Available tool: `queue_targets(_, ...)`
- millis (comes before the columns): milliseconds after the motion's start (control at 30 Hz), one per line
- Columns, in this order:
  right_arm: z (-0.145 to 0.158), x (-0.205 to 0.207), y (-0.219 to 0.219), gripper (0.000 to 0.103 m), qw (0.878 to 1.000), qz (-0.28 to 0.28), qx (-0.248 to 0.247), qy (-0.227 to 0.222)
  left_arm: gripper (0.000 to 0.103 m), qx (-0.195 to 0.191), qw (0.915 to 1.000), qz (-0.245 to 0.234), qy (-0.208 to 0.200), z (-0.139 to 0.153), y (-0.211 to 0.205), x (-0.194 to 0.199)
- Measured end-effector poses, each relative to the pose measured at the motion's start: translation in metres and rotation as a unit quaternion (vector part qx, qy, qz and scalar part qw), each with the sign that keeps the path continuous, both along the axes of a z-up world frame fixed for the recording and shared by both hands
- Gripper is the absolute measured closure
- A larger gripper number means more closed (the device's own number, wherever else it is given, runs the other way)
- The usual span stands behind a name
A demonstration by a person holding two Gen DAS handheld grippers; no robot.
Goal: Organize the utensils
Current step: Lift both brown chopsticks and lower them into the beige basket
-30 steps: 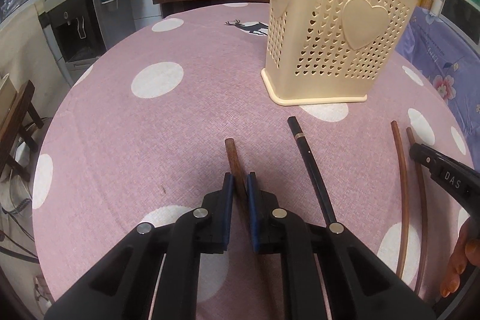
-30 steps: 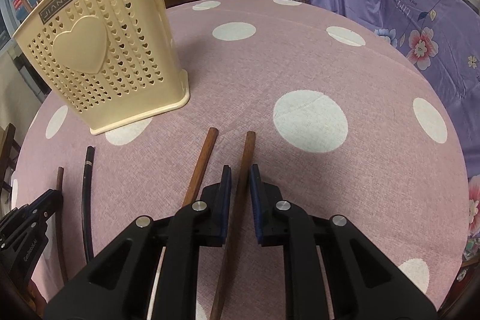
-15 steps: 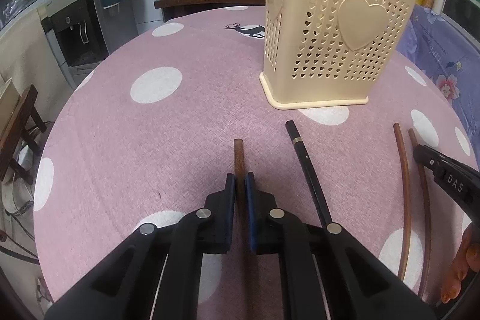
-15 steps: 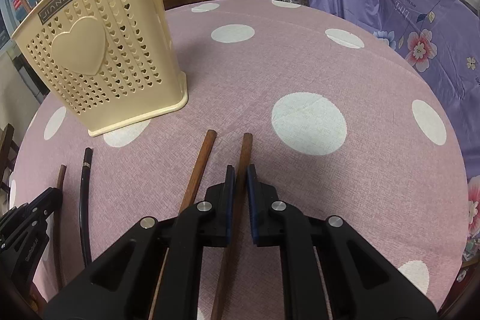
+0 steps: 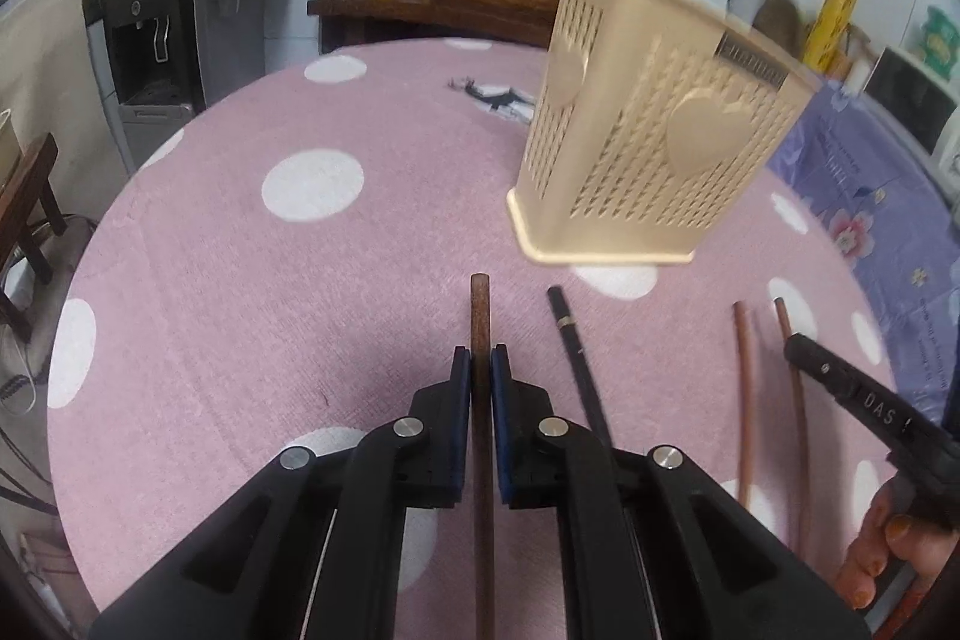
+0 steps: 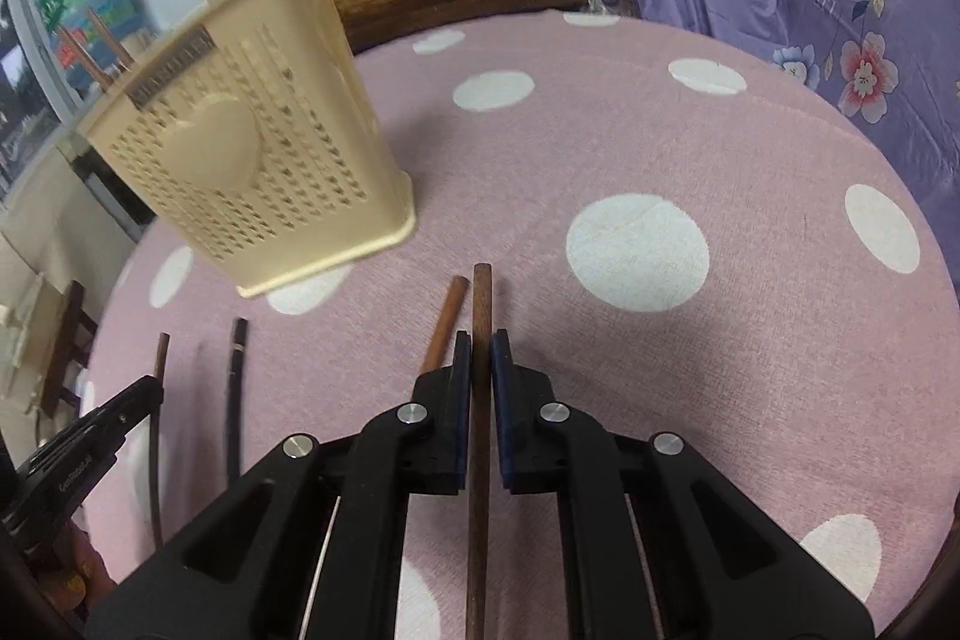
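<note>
Left gripper [image 5: 480, 370]: lower centre of the left wrist view, jaws together on a dark brown chopstick [image 5: 480, 316]. The stick runs straight up the frame between the blue pads, its blunt end projecting beyond them, apparently clear of the cloth. It is gripped back from that end, probably so the free length can enter the holder first.

Right gripper [image 6: 477, 358]: lower centre of the right wrist view, jaws clamped on a second brown chopstick [image 6: 482, 304], held the same way with the end projecting forward.

Utensil holder [image 5: 654, 160]: cream perforated plastic with raised hearts, upper right of centre in the left view, upper left in the right view. It stands on the table, and brown sticks already rise from its open top. Judged the destination for both held pieces.

Loose items in the left view: a black chopstick [image 5: 576, 358] just right of the left gripper; two reddish-brown sticks [image 5: 744, 400] at lower right, the right-hand one being the right gripper's. In the right view, a lighter brown chopstick [image 6: 444, 325] lies just left of the clamped one.

Table [image 5: 240, 280]: round, pink cloth with white dots.

Status: four chopsticks are outside the holder, two in hand and two lying loose.
</note>
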State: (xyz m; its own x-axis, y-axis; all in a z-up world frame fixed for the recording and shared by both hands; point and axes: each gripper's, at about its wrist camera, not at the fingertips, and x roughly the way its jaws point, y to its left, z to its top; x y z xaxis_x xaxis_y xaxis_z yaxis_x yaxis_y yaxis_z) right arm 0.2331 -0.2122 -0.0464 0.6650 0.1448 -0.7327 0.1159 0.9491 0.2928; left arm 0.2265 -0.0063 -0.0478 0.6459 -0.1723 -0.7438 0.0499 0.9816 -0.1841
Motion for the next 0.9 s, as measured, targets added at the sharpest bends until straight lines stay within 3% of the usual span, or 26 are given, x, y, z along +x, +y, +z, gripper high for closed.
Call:
queue_targets(200,0.048,-0.031,-0.01,0.095,0.996,0.015,0.033,-0.081,0.095,-0.034,0.9964,-0.011,-0.077,0.056,0.01,-0.029)
queue_targets(433,0.109,-0.078,-0.027,0.095,0.983,0.032,0.041,-0.176,0.095,-0.037,0.9881,-0.019,-0.148,0.103,0.019,-0.054)
queue_targets(900,0.141,-0.096,-0.034,0.095,0.976,0.048,0.037,-0.209,0.095,-0.051,0.9834,-0.014,-0.173,0.116,0.033,-0.052)
